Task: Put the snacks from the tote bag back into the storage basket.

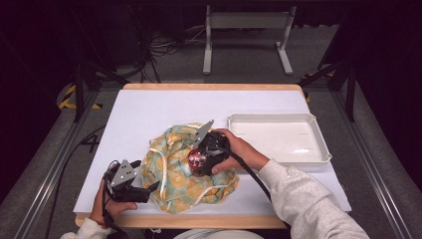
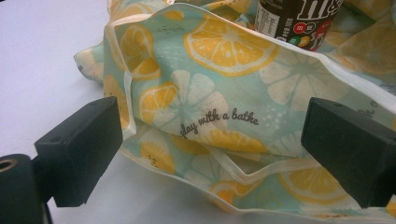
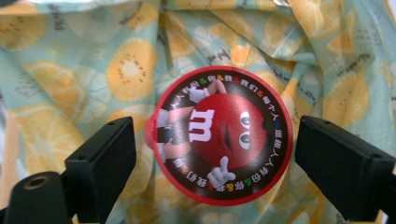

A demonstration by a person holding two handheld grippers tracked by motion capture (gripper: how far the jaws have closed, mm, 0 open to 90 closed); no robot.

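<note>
With both jaws open, the right gripper (image 3: 212,154) should straddle the tub (image 3: 219,135) squarely while the left gripper (image 2: 212,149) pins the bag (image 2: 196,107).

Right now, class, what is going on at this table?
A person works a lemon-print cloth bag with two claws. The right claw stands open on either side of the red lid of an M&M's tub standing in the bag. The left claw is open at the bag's edge. A white tray waits nearby.
</note>
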